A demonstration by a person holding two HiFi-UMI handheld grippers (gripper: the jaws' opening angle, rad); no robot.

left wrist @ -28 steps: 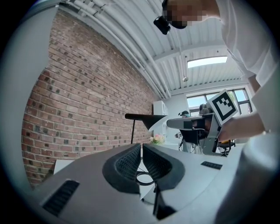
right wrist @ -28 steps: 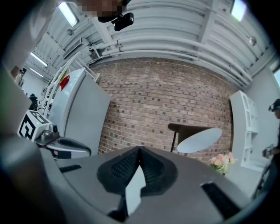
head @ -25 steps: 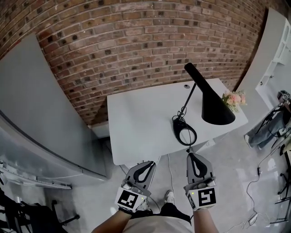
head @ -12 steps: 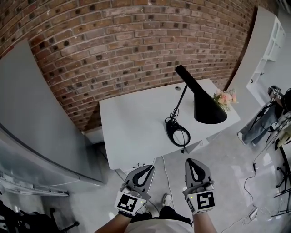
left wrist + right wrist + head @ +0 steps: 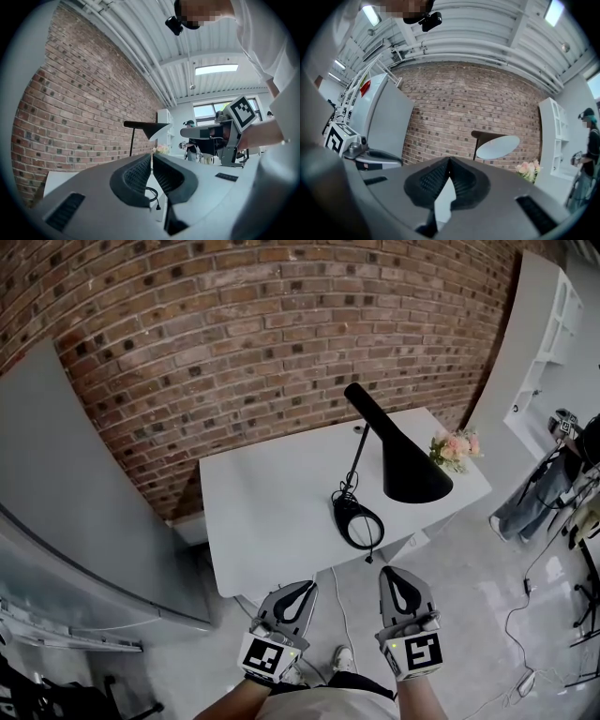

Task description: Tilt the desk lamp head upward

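Both tongs hover below the desk (image 5: 262,512), likely pre-approach.
Left gripper (image 5: 302,589) and right gripper (image 5: 397,576) pressed together, empty; lamp head (image 5: 401,467), centre right, points down.

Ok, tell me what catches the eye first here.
A black desk lamp with a big cone head stands on the white desk by the brick wall, pink flowers at the desk's right end. The left gripper and right gripper hang short of the desk, jaws together, empty.

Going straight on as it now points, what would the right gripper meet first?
Most likely the near edge of the white desk: the right gripper, shut and empty, points at it from just short. Depth is unclear.
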